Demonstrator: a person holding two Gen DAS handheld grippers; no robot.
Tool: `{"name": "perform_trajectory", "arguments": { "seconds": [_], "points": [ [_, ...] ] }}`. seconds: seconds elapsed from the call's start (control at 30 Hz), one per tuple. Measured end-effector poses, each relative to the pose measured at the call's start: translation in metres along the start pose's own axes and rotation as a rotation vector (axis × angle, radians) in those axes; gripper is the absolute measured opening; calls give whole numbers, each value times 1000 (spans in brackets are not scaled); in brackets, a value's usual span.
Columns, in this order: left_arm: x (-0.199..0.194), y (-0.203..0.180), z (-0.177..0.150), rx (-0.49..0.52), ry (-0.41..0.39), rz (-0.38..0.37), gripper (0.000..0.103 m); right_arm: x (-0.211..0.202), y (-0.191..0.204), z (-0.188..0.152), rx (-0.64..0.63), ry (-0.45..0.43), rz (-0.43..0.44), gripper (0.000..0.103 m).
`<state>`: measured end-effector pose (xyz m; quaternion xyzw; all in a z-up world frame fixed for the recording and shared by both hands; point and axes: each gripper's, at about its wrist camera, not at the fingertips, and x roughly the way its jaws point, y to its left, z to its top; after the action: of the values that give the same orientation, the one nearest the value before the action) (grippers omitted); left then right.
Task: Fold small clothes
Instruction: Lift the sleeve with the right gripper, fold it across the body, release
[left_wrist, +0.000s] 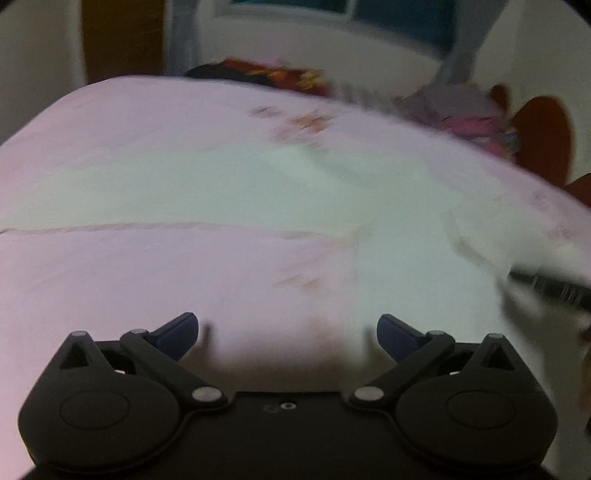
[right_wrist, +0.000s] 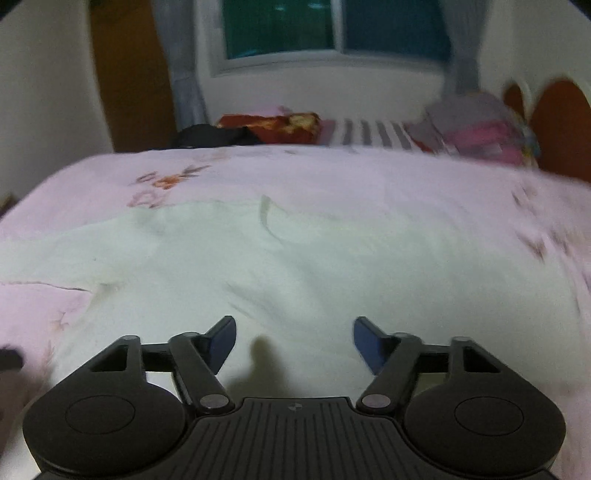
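A pale, whitish-green small garment (right_wrist: 280, 258) lies spread flat on the pink bed sheet (right_wrist: 406, 177). In the left wrist view the same garment (left_wrist: 258, 184) stretches across the middle and down to the right. My left gripper (left_wrist: 287, 334) is open and empty, low over the pink sheet just left of the garment's near part. My right gripper (right_wrist: 294, 341) is open and empty, directly over the garment's near edge. Part of the right gripper (left_wrist: 550, 286) shows at the right edge of the left wrist view. Both views are blurred.
At the far side of the bed lie a red patterned bundle (right_wrist: 273, 127), a dark cloth (right_wrist: 210, 136), a striped cloth (right_wrist: 369, 134) and a pile of pink and grey clothes (right_wrist: 480, 129). A brown headboard (right_wrist: 561, 129) stands at right. A window (right_wrist: 332, 29) is behind.
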<state>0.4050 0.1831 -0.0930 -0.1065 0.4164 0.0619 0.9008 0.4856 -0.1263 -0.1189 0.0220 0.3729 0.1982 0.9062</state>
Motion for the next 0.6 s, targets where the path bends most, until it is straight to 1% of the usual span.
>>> {"name": "perform_trajectory", "arguments": {
  "seconds": [0.03,0.07,0.1,0.17,0.2,0.23,0.3,0.33,0.37,0.4,0.47,0.5,0.57,0.6],
  "points": [
    [3,-10,4,-6,-13,-58,103,-4,-9,-4,30,12,-7,49],
    [7,-20,7,-29,-21,-111,103,-9,-21,-9,66,21,-16,47],
    [11,-32,12,-45,-25,-140,103,-12,-30,-14,95,21,-28,46],
    [24,-60,23,-21,-11,-181,102,-24,-50,-22,137,20,-78,45],
    [32,-72,28,-6,-7,-209,94,-28,-60,-26,163,24,-102,45],
    [42,-85,32,-1,10,-231,73,-31,-70,-28,190,25,-117,44],
    [63,-104,40,-13,56,-299,53,-32,-89,-30,250,29,-142,38],
    [74,-112,44,-36,77,-302,54,-33,-96,-30,269,28,-149,34],
    [79,-115,44,-55,83,-298,57,-33,-101,-29,286,23,-149,34],
    [88,-118,48,-79,85,-298,62,-31,-106,-27,304,17,-149,34],
    [99,-121,51,-131,99,-305,63,-28,-116,-23,325,21,-170,34],
    [105,-122,52,-153,108,-319,62,-23,-119,-21,342,25,-175,34],
    [117,-124,55,-160,114,-343,53,-20,-130,-19,387,28,-161,34],
    [125,-127,58,-153,116,-352,41,-19,-133,-18,398,24,-157,34]
  ]
}}
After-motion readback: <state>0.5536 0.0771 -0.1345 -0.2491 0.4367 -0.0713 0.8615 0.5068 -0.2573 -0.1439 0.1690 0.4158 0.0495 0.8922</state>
